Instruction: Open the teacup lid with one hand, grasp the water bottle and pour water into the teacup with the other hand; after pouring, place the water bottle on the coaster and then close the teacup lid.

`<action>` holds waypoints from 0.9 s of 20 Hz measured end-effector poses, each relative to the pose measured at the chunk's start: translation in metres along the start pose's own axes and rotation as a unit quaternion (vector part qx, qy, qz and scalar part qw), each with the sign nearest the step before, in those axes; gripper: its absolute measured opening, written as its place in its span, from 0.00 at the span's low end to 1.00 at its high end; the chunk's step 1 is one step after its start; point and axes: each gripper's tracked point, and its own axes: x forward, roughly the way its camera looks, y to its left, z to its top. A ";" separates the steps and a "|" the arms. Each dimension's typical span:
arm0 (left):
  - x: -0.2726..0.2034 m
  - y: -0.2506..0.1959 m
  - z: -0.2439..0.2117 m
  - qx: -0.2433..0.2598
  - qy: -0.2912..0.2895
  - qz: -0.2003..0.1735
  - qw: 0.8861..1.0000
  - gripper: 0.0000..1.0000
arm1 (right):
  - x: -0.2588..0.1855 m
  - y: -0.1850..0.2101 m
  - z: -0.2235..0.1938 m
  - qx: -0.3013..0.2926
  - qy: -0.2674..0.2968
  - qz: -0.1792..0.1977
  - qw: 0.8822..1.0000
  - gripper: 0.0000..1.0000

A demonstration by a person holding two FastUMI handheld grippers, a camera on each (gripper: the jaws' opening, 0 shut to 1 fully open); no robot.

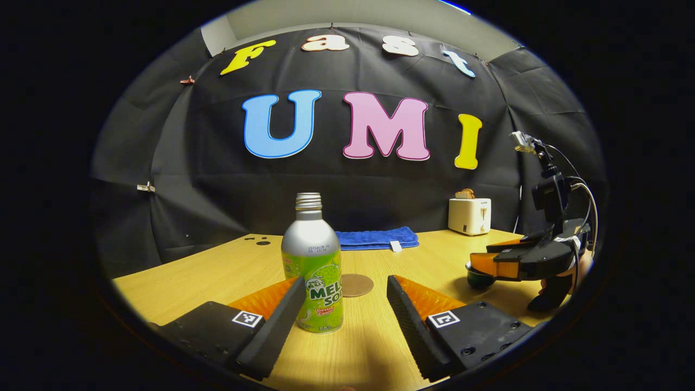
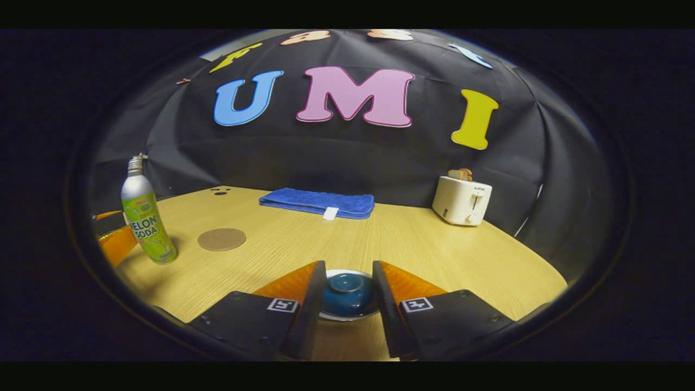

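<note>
While both hand-held grippers gape, towel point(image 2: 317, 203) and toaster point(image 2: 461, 200) sit well behind.

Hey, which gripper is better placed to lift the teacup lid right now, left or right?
Right. The right gripper has its open fingers on either side of the teacup lid. The left gripper faces the water bottle, which stands by one finger.

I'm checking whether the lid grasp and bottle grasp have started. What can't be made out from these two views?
- Right gripper view: whether the fingers press the dark blue ceramic teacup lid; they cover its sides.
- Left gripper view: the teacup is mostly hidden behind the right gripper.
- Left gripper view: whether the near finger touches the silver and green soda bottle; it overlaps the bottle's edge.
</note>
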 end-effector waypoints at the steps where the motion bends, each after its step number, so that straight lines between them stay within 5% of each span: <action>1: 0.000 0.000 -0.001 0.000 0.000 0.000 1.000 0.95 | 0.000 0.001 -0.001 -0.003 -0.001 0.003 1.000 0.54; 3: 0.000 0.000 -0.001 0.000 0.000 0.000 1.000 0.95 | 0.000 0.001 0.003 -0.003 -0.004 0.000 1.000 0.43; 4: 0.000 0.000 0.000 0.000 0.000 0.000 1.000 0.95 | 0.001 0.001 0.002 -0.002 -0.004 -0.001 1.000 0.30; 18: -0.003 0.017 -0.001 0.001 0.002 0.039 0.999 0.95 | -0.033 -0.008 0.048 0.022 -0.066 0.031 0.997 0.29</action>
